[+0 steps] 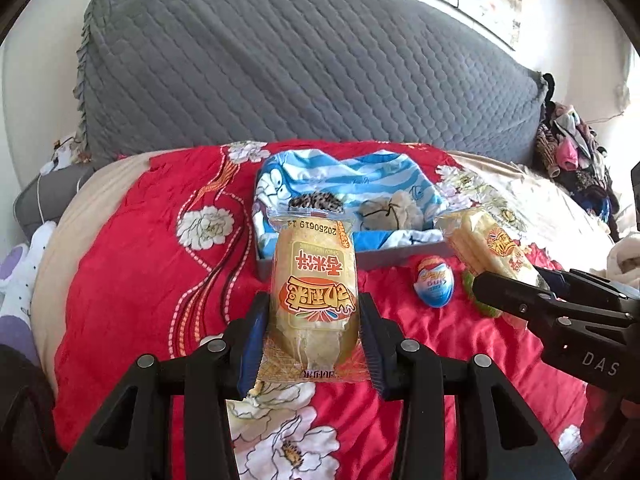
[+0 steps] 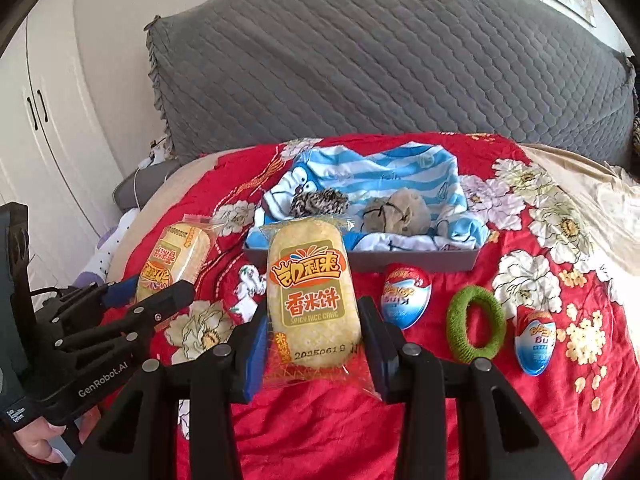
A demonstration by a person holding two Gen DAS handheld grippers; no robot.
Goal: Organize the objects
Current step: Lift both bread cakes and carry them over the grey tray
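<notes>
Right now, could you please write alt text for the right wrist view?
The right tongs grip a yellow rice-cake packet above a red floral blanket. Behind sits a grey tray of cloth items; two foil eggs and a green ring lie right.

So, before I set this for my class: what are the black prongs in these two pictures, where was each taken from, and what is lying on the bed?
No robot here: a person holds a hand tool in each hand, each with a two-finger claw and a camera looking along it. One picture is from the left claw, the other from the right claw. Each grips a packaged rice cake. On the red floral blanket lie two foil-wrapped chocolate eggs, a green hair tie and a grey tray lined with striped cloth.
</notes>
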